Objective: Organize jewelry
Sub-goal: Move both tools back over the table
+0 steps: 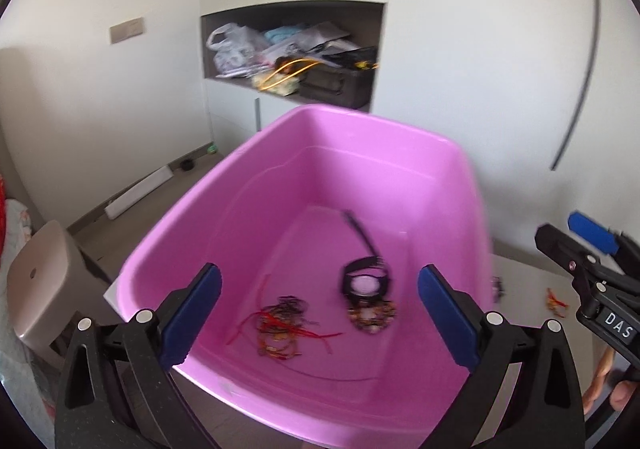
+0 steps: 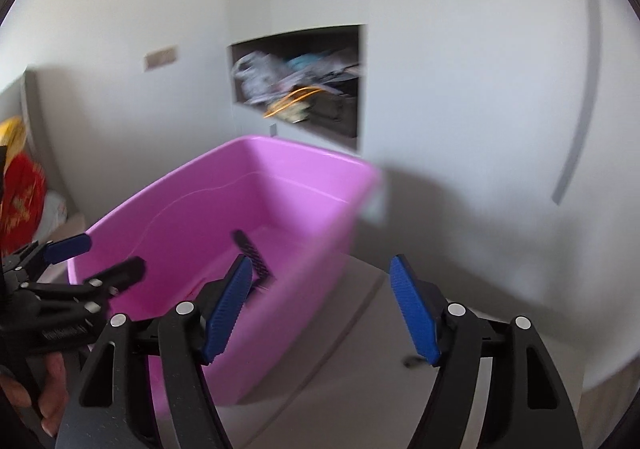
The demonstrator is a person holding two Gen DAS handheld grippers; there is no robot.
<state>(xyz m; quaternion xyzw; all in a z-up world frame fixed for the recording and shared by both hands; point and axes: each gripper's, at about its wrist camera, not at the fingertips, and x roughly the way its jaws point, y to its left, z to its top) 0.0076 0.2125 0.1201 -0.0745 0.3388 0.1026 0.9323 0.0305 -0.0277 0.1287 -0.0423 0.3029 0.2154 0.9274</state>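
- Above a pale table (image 1: 532,281), a pink plastic tub (image 1: 400,153) fills the middle of the left wrist view, with the left hand-held gripper (image 1: 319,313) poised over its near rim, blue fingers spread wide and holding nothing.
- On the tub floor lie a black wristwatch (image 1: 366,283) with its strap trailing toward 12 o'clock, a beaded bracelet (image 1: 372,315) touching it at 6 o'clock, and a tangle of red cords (image 1: 284,325) at 9 o'clock of the bracelet.
- Outside the tub at 3 o'clock, a small dark piece (image 1: 497,287) and a red-and-gold trinket (image 1: 556,301) rest on the table.
- At 3 o'clock of the tub, the right hand-held gripper (image 2: 322,309) hangs above the table with its jaws apart and empty.
- Behind the tub, at 12 o'clock, a wall niche (image 1: 294,49) holds bags and clutter.
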